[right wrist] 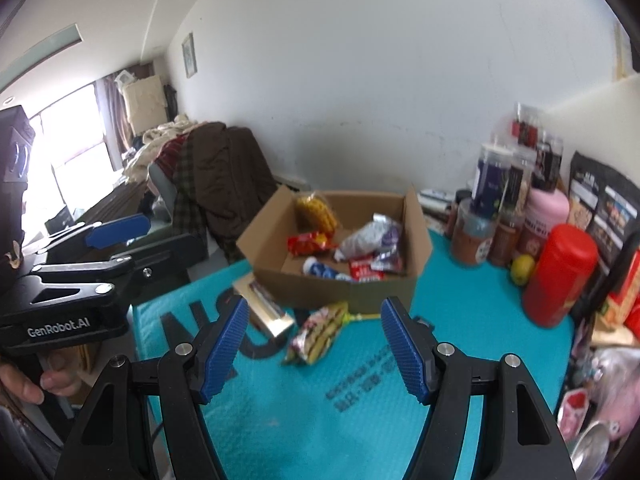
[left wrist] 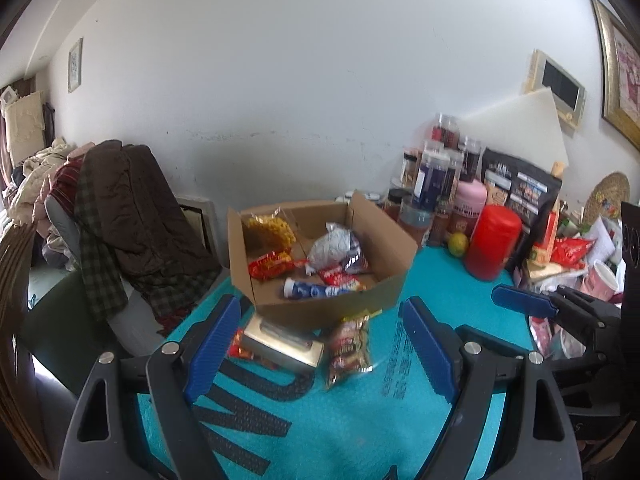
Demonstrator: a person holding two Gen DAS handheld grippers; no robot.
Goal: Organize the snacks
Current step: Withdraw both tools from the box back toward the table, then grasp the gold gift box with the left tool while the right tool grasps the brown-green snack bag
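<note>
Your left gripper (left wrist: 320, 344) is closest, its jaws wide apart with nothing between them. Your right gripper (right wrist: 314, 344) has its jaws apart too, and nothing in them. Both hang over the blue surface (right wrist: 360, 420). A snack pack (right wrist: 318, 332) lies flat on the surface, just in front of the cardboard box (right wrist: 340, 292). A shiny little box (left wrist: 284, 346) lies beside the pack. Inside the cardboard box sit more snacks: a yellow bag (right wrist: 314, 210), a red bag (right wrist: 310, 242) and a silver bag (right wrist: 368, 236).
</note>
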